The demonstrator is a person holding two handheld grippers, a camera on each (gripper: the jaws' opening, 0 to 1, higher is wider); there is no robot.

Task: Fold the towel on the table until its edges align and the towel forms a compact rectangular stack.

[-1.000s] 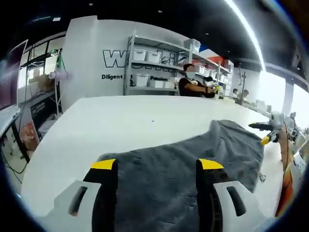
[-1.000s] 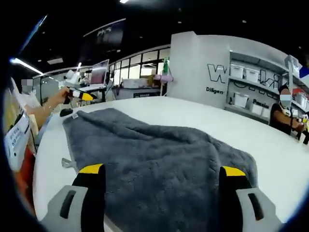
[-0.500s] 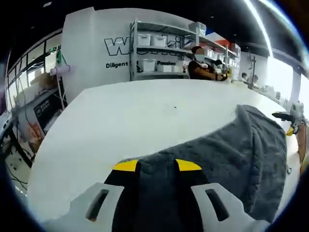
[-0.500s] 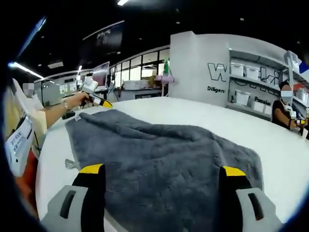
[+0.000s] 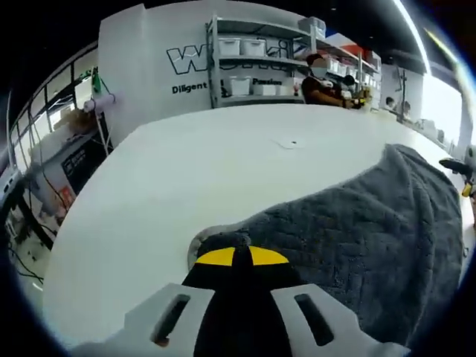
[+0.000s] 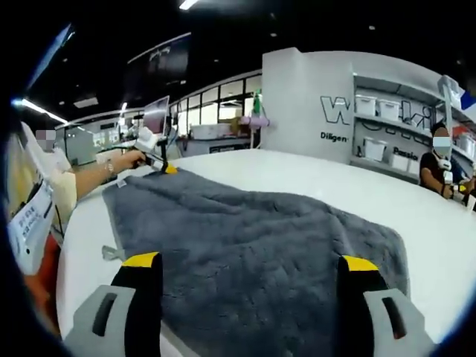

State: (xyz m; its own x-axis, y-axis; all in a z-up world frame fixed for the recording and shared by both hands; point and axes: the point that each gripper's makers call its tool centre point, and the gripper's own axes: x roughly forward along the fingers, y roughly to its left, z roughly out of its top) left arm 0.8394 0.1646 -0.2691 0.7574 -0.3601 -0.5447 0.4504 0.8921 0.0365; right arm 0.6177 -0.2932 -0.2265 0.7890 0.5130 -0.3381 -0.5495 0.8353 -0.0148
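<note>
A grey towel (image 5: 357, 230) lies spread on the white table (image 5: 193, 171). My left gripper (image 5: 234, 256) is shut on the towel's near corner, its yellow tips pressed together over a small bunch of cloth. From the right gripper view the towel (image 6: 253, 223) stretches away nearly flat. My right gripper (image 6: 251, 262) hovers open above its near edge, jaws wide apart with nothing between them. The left gripper (image 6: 160, 162), held by a hand, sits at the towel's far left corner. The right gripper (image 5: 462, 169) peeks in at the right edge of the left gripper view.
Bare tabletop (image 6: 416, 216) runs beyond the towel. Shelves with white bins (image 5: 253, 67) stand against a lettered wall, and a person (image 5: 323, 80) sits past the table's far end. Desks and screens (image 6: 160, 115) stand to the left. A small tag (image 6: 111, 253) sticks out from the towel's edge.
My left gripper's jaws went from wide open to shut on the towel's corner. The towel has been drawn flatter. The right gripper stayed open in place.
</note>
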